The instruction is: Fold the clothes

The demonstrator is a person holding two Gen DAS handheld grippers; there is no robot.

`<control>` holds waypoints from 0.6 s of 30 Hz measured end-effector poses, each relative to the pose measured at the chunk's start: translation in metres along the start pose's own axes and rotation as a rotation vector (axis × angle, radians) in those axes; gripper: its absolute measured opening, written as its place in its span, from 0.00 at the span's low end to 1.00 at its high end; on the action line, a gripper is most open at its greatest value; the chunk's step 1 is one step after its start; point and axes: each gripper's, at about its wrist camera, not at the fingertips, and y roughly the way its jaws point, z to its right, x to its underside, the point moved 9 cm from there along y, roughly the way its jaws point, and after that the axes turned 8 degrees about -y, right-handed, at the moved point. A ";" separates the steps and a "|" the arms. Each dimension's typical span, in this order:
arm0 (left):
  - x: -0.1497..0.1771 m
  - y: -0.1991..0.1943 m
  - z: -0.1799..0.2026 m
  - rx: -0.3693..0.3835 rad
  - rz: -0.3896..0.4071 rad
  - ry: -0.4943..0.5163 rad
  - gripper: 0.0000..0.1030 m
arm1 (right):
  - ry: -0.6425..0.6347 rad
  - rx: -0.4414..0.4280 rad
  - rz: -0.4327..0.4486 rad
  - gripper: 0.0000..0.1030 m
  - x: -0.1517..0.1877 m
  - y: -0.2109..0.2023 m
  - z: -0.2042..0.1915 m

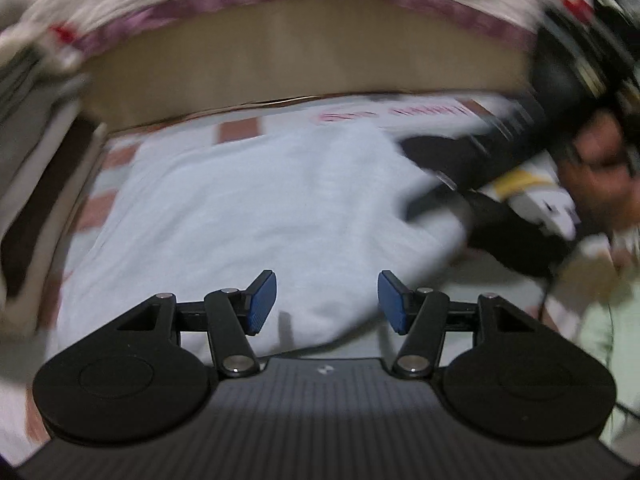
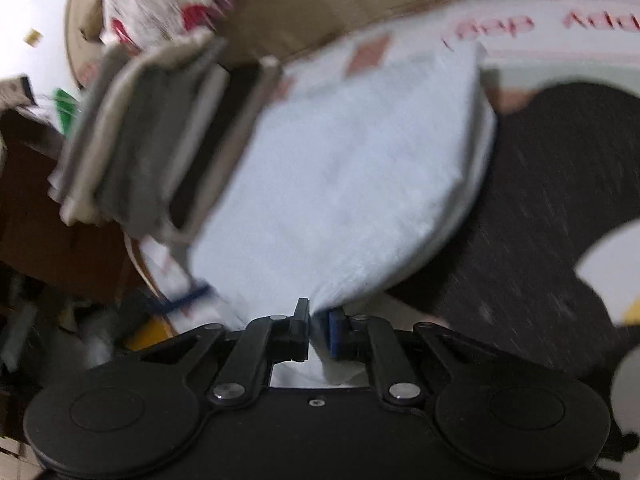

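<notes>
Printed sheet (image 1: 240,130) carries white garment (image 1: 248,208), black garment (image 2: 552,200).

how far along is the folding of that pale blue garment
Done: the pale blue garment already lies as a flat, layered bundle. In hand: the right gripper pinches its near edge, while the left gripper hangs open above it, gripping nothing. Left: probably another fold, and the black garment beside it looks unfolded.

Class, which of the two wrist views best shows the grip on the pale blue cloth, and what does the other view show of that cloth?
The right wrist view: there the right tongs are shut on the pale blue cloth, pinching its bunched near edge. The left wrist view shows the same cloth lying spread beyond the open left tongs, which hold nothing.
</notes>
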 end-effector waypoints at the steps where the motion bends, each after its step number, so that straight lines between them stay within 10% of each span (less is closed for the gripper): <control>1: 0.000 0.000 0.012 0.008 0.001 0.050 0.54 | -0.002 -0.008 0.008 0.11 -0.005 -0.003 -0.005; 8: -0.020 0.032 0.035 0.024 0.120 0.006 0.63 | -0.081 -0.055 0.009 0.10 -0.027 -0.014 -0.037; 11: -0.031 0.033 0.020 0.035 0.139 -0.097 0.23 | -0.094 -0.080 -0.014 0.10 -0.027 -0.015 -0.044; 13: -0.037 0.034 0.009 0.042 0.151 -0.167 0.14 | -0.076 -0.115 -0.006 0.12 -0.031 -0.021 -0.044; 14: -0.038 0.032 0.004 0.038 0.154 -0.193 0.13 | -0.041 -0.122 0.014 0.17 -0.035 -0.024 -0.040; 16: -0.038 0.029 -0.004 0.040 0.161 -0.228 0.13 | 0.061 -0.092 0.081 0.65 -0.046 -0.034 -0.020; 18: -0.039 0.025 -0.011 0.048 0.172 -0.266 0.13 | 0.167 -0.060 0.107 0.76 -0.052 -0.036 0.004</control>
